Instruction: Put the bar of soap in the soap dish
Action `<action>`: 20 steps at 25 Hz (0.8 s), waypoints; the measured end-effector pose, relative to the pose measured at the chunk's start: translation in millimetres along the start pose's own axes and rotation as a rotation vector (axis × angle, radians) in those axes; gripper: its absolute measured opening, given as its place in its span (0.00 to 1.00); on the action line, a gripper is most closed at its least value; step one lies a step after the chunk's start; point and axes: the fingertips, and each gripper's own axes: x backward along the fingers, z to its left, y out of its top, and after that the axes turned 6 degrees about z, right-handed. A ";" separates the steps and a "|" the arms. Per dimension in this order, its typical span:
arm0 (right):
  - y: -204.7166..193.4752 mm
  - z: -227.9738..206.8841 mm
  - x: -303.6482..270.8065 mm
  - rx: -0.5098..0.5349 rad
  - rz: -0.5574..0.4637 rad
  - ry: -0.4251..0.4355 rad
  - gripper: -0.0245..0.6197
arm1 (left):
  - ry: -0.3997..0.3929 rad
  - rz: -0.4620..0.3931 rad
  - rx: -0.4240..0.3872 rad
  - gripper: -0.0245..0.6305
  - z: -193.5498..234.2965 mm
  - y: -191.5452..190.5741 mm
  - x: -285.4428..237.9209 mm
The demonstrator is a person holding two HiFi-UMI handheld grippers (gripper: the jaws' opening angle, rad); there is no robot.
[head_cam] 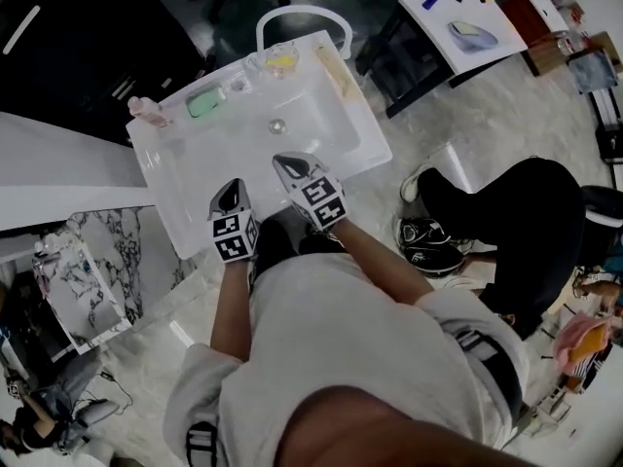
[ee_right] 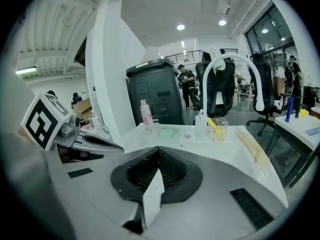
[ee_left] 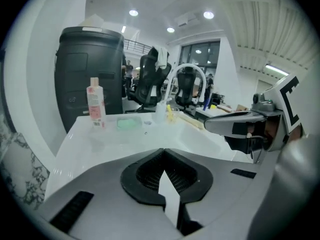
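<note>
The green bar of soap (head_cam: 205,102) lies at the back left of the white basin top (head_cam: 185,178), in what looks like a clear shallow dish; its rim is hard to make out. It also shows small and far off in both gripper views: soap (ee_left: 127,124), soap (ee_right: 168,132). My left gripper (head_cam: 230,197) and right gripper (head_cam: 290,168) hover side by side over the basin's near edge, well short of the soap. Both are shut with nothing between the jaws, as seen close up for the left gripper (ee_left: 162,151) and the right gripper (ee_right: 158,151).
A pink bottle (head_cam: 148,112) stands left of the soap. A clear cup (head_cam: 281,61) with something yellow in it, a white arched faucet (head_cam: 302,13) and a pale wooden stick (head_cam: 334,71) line the basin's back. The drain (head_cam: 276,125) lies mid-bowl. A seated person (head_cam: 516,222) is at the right.
</note>
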 end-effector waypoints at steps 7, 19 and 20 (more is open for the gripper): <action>17.9 17.9 29.5 0.057 -0.090 0.029 0.04 | 0.118 -0.138 0.069 0.07 0.4 9.8 55.8; 122.6 20.1 73.9 0.123 -0.336 -0.018 0.04 | 0.166 -0.352 0.007 0.06 1.0 90.7 118.8; 130.2 18.8 78.5 0.125 -0.352 -0.024 0.04 | 0.167 -0.368 0.002 0.06 1.4 100.3 122.7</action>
